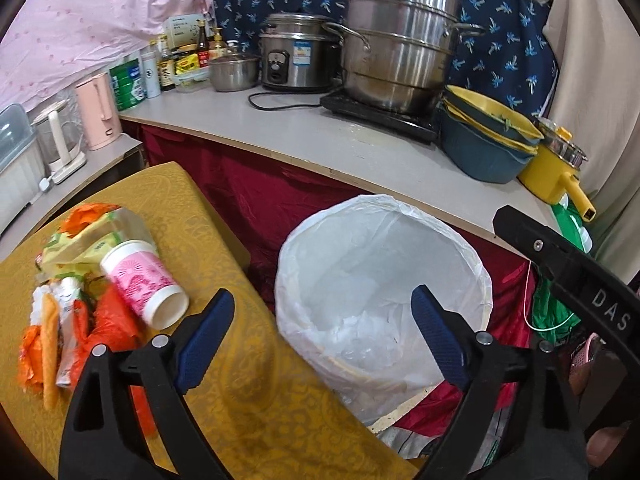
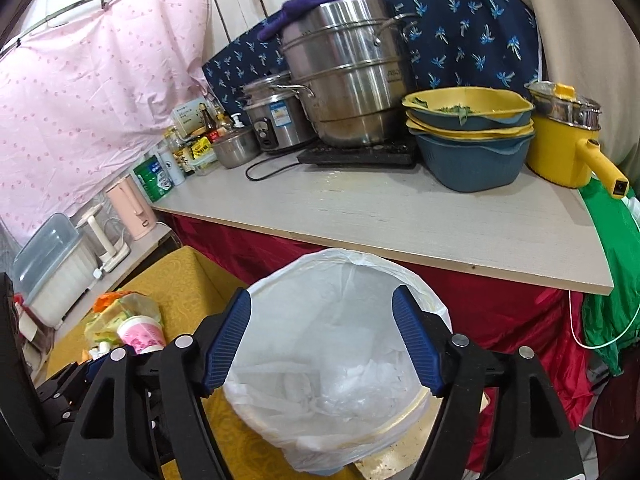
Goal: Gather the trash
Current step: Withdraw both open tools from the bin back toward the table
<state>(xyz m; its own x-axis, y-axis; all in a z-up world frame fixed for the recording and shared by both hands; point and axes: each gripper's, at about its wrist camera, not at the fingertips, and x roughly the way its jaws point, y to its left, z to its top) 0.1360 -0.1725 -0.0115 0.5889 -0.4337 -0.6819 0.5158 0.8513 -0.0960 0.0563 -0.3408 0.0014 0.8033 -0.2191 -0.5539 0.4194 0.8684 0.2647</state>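
A waste bin with a white plastic liner (image 1: 380, 280) stands on the floor beside a yellow-clothed table (image 1: 240, 380); it also shows in the right wrist view (image 2: 332, 368). On the table lies a heap of trash: a pink-and-white cup (image 1: 140, 280) on its side, orange wrappers (image 1: 104, 328) and a yellow-green packet (image 1: 84, 240). My left gripper (image 1: 324, 320) is open and empty, above the table edge and the bin. My right gripper (image 2: 322, 322) is open and empty, over the bin. The cup also shows in the right wrist view (image 2: 142, 334).
A grey counter (image 2: 380, 216) with a red skirt runs behind the bin, carrying a steel steamer pot (image 2: 344, 80), a rice cooker (image 2: 272, 120), stacked blue and yellow basins (image 2: 468, 140), a yellow pot (image 2: 560, 148) and bottles. A pink kettle (image 1: 98, 110) stands at left.
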